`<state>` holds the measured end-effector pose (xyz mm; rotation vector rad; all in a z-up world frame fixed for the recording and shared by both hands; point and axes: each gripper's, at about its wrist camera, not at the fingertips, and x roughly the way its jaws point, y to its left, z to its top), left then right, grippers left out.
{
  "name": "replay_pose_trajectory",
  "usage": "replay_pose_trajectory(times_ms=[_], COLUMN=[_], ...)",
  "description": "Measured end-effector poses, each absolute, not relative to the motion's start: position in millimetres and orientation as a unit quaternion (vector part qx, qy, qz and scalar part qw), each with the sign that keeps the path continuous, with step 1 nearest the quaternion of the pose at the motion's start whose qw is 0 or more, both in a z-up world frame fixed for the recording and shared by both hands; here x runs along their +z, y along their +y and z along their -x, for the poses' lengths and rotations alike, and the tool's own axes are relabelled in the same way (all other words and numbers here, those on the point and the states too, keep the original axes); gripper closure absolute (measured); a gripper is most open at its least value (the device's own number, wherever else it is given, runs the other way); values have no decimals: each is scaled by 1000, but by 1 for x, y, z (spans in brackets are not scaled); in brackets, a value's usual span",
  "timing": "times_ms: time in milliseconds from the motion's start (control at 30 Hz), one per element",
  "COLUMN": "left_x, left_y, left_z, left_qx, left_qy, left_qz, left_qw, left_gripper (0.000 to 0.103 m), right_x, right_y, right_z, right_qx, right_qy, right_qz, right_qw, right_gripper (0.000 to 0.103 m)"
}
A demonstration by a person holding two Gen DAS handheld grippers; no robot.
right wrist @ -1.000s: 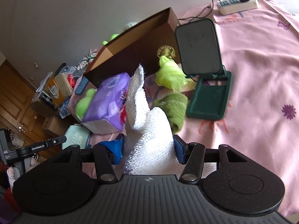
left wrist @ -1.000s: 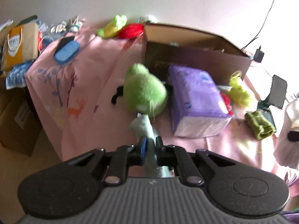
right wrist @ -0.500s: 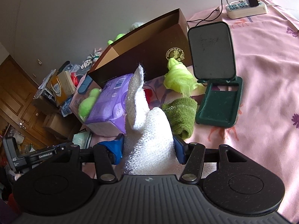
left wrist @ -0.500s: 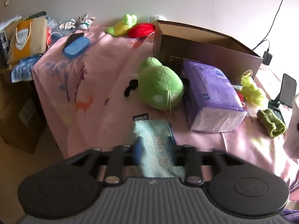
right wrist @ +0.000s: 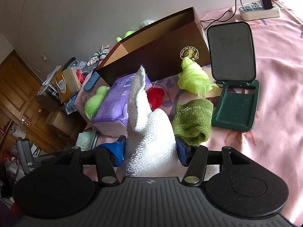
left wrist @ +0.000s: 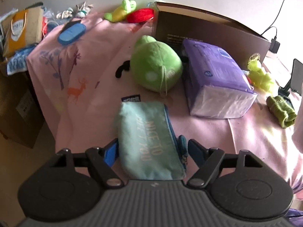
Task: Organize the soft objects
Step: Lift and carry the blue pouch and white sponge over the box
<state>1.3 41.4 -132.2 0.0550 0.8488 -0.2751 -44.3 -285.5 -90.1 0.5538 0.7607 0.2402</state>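
Note:
My left gripper (left wrist: 152, 150) is open around a light teal pouch (left wrist: 149, 145) that lies flat on the pink sheet (left wrist: 90, 60). A green plush (left wrist: 156, 70) and a purple tissue pack (left wrist: 217, 83) lie beyond it, in front of a brown cardboard box (left wrist: 208, 32). My right gripper (right wrist: 150, 148) is shut on a white knitted cloth (right wrist: 149, 138), held above the sheet. Near it lie a rolled green cloth (right wrist: 193, 121), a lime yarn tuft (right wrist: 193, 79) and a red soft piece (right wrist: 155, 97). The box (right wrist: 161, 53) stands open behind them.
A dark green phone stand (right wrist: 234, 75) stands right of the box, a power strip (right wrist: 259, 11) behind it. A blue case (left wrist: 71, 33), a lime toy (left wrist: 121, 11) and a red item (left wrist: 140, 15) lie at the far edge. The bed's left edge drops to cartons (left wrist: 19, 111).
My left gripper has opened and let the teal pouch down flat on the sheet, then pulled back a little. My right gripper still holds the white cloth and has moved slightly.

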Motion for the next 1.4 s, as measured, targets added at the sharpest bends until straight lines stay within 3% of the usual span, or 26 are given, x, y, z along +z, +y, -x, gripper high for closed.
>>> replay_pose_trajectory(times_ms=[133, 200, 267, 567, 800, 1100, 1400], left_x=[-128, -123, -118, -75, -16, 23, 33], left_y=[31, 31, 32, 36, 34, -14, -52], left_z=[0, -1, -2, 9, 14, -40, -129], left_qx=[-138, -144, -141, -177, -232, -265, -252], left_qy=[402, 402, 404, 382, 310, 240, 222], left_qz=[-45, -42, -36, -24, 1, -20, -14], left_qw=[904, 903, 903, 907, 922, 934, 942], left_gripper=[62, 82, 89, 91, 91, 91, 90], right_x=[-90, -90, -89, -79, -52, -10, 3], right_y=[-284, -283, -282, -276, -272, -281, -290], right_z=[44, 43, 41, 30, 5, -51, -131], right_qx=[118, 120, 124, 144, 175, 166, 94], right_qy=[362, 360, 358, 348, 321, 264, 231], right_qz=[-268, -269, -268, -255, -230, -222, -255], right_qw=[885, 885, 886, 890, 902, 924, 934], right_gripper=[63, 63, 63, 63, 63, 63, 63])
